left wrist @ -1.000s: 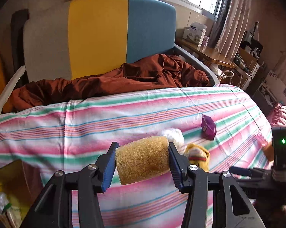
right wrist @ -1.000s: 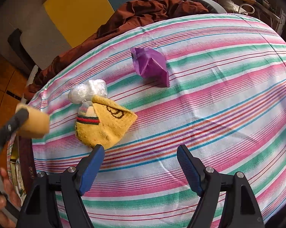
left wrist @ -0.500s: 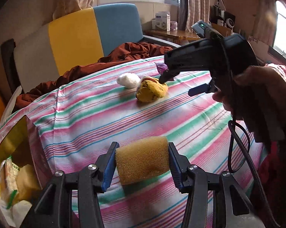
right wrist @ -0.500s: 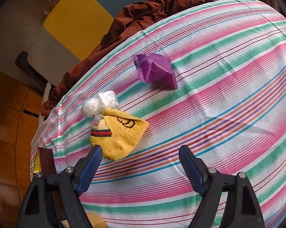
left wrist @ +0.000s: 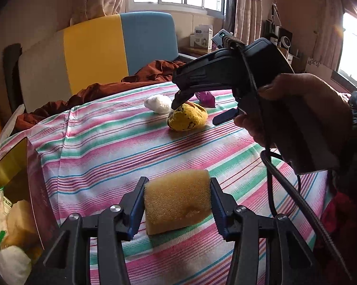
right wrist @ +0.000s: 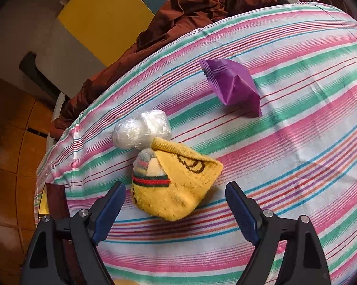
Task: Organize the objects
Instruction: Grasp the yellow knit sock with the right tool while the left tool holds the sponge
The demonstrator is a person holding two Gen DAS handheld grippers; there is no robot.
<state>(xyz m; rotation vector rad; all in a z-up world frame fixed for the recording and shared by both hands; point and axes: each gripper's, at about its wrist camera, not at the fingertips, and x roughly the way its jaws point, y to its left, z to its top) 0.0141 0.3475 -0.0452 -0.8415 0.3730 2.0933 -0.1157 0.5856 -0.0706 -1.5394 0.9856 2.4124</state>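
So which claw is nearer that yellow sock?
Right. The right claw hangs just over the yellow sock, jaws opening around it; the left claw holds a sponge farther back.

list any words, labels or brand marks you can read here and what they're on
No text can be read.
White box on the desk by the window: print too blurred.
Yellow sock: a knitted black mark and a green-red stripe band, no letters.
Purple packet: no print shows.
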